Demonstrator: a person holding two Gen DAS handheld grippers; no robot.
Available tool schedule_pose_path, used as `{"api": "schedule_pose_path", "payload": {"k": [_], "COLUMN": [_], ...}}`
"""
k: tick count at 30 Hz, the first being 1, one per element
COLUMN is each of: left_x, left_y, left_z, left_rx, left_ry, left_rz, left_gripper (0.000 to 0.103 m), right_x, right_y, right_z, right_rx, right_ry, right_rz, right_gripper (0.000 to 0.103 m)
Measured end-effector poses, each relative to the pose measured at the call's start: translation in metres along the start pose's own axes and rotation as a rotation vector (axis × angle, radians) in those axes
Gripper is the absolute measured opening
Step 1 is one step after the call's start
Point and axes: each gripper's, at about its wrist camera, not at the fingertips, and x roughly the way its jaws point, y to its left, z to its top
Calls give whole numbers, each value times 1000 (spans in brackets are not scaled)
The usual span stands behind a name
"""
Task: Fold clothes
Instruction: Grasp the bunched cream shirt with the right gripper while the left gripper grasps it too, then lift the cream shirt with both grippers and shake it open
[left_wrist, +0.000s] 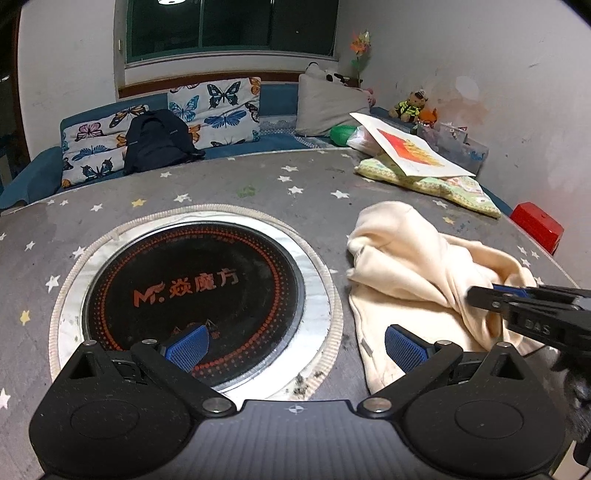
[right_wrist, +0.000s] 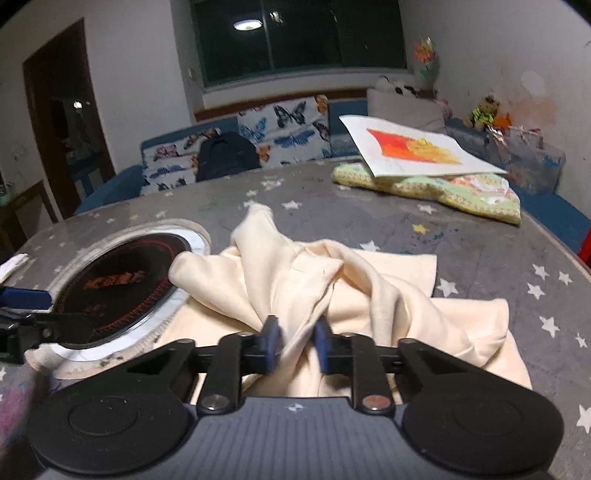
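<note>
A crumpled cream garment (left_wrist: 406, 258) lies on the right half of the grey star-patterned table (left_wrist: 221, 192). In the right wrist view, my right gripper (right_wrist: 297, 339) is shut on a raised fold of the cream garment (right_wrist: 332, 280) at its near edge, with cloth bunched between the blue pads. The left wrist view shows this right gripper (left_wrist: 480, 295) coming in from the right onto the cloth. My left gripper (left_wrist: 297, 347) stands open above the table with nothing between its pads. Its right pad is over the garment's near left edge and its left pad over the cooktop.
A round black cooktop (left_wrist: 192, 288) is set into the table left of the garment. A green patterned cloth (left_wrist: 461, 188) with a painted sheet (left_wrist: 410, 147) on it lies at the far right. A red box (left_wrist: 537, 225) sits past the table edge. Behind stands a sofa holding a dark backpack (left_wrist: 155, 140).
</note>
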Motion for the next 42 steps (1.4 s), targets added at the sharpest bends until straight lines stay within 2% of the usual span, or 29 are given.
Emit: {"api": "schedule_pose_path", "payload": {"k": [6,13,22,27,29,32,37,40,42], "left_x": [-1,0,18,44,55,68,81,74,69], "left_y": [-2,-19,-55,-64,-65,-63,-57,-51,-45], "left_z": [12,22,45,59,60,58,48,45,43], "left_rx": [-16,15,58,41,31,11,5,-1,-11], "left_ry": [-9,-7,5,43,72,116,152,141,133], "left_rz": [-25,-69,-79,-43,-33,-49,-51,-62,-74], "left_gripper": [103,103,103,102,96,78,34,23,21], "right_x": [-26,-35,-35,-38,-39,-39,-40,-42,-46], "right_y": [26,61,97,105,105,101,97,93,89], "right_z": [-6,-34,-65,-71,-72,-71,-70,-66,-63], "right_rx": [-144,-339,-577,-592,-590,-580,-564,-531,-508], "right_ry": [-62,-44,-80,-95,-98,-94,-92,-82,-77], "right_rz": [76,112,60,61,62,66,71,88,106], "right_gripper": [5,5,5,5,5,5,5,7,10]}}
